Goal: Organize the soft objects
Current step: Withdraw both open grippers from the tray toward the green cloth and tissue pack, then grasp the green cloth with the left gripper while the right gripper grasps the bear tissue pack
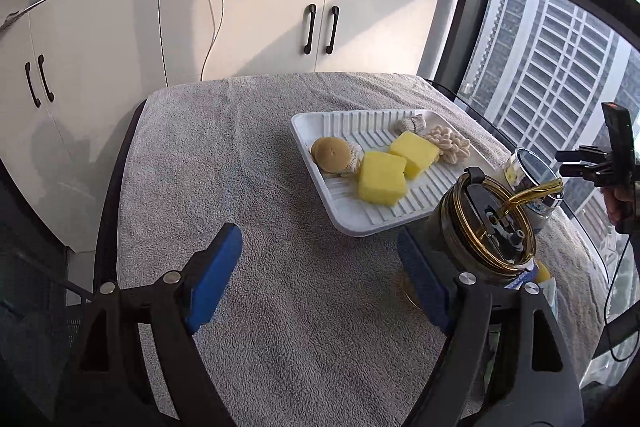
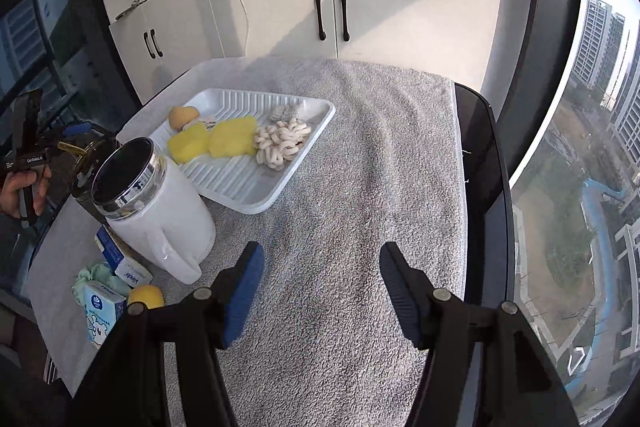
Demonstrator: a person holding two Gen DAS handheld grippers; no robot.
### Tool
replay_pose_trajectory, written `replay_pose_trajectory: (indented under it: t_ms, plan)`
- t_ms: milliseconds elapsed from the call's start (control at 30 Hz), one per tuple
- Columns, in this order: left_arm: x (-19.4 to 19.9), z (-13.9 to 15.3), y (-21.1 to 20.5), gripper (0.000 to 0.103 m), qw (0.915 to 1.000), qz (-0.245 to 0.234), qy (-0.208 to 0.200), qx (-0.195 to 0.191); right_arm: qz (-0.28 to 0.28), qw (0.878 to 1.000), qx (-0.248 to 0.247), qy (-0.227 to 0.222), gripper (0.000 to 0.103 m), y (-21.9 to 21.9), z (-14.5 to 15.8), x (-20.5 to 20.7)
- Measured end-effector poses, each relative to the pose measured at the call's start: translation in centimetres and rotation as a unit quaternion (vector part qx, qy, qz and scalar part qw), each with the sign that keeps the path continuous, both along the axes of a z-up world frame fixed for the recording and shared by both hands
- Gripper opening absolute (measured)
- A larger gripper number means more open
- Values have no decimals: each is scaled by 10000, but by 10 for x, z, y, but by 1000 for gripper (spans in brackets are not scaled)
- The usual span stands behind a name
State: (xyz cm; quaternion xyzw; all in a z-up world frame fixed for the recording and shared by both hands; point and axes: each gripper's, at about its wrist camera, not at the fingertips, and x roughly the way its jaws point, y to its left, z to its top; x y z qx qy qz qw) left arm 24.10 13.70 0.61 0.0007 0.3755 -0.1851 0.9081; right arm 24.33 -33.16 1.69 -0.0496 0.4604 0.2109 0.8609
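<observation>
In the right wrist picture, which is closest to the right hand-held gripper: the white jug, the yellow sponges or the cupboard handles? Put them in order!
From the right hand-held gripper:
1. White jug, just left.
2. Yellow sponges, farther back in the tray.
3. Cupboard handles, at the back, past the table.

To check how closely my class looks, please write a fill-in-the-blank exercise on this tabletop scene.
1. The two sponge blocks on the white tray are ____ in colour.
2. The table is covered by a grey ____.
3. Between the fingers of the right gripper there is ____.
4. The white jug stands ____ the tray.

Missing words: yellow; towel; nothing; beside
</observation>
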Motion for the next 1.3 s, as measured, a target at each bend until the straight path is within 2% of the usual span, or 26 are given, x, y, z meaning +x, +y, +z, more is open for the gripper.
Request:
replay_pose_trajectory:
  t_ms: [167,267,333,400,633,700,933,1167,1300]
  plan:
    - [-45,-14,-11,81,9997,-177,119,-111,-75,9998,178,85,66,0,-17,-43]
    - [-75,-20,-22,82,9996,-266,93,20,-115,9992,355,148,67,3,-27,-66]
    - [-93,-24,-30,89,9992,-394,95,35,-105,9991,377,171,69,10,-32,-82]
    - [-111,-25,-38,96,9987,-507,44,56,-81,9991,381,189,71,20,-38,-99]
    - [-158,-29,-73,97,9968,-790,-91,15,111,9976,647,217,75,63,-42,-141]
    - [-167,-30,-84,97,9959,-885,-143,116,184,9976,648,140,75,79,-39,-151]
    - [-183,-37,-118,97,9925,-1169,-220,273,389,9970,662,-3,75,120,-34,-173]
    - [-174,-42,-133,97,9930,-1097,-259,351,245,9977,635,76,75,139,-40,-178]
    - [-167,-46,-137,97,9929,-1011,-278,554,123,9979,616,148,75,143,-48,-174]
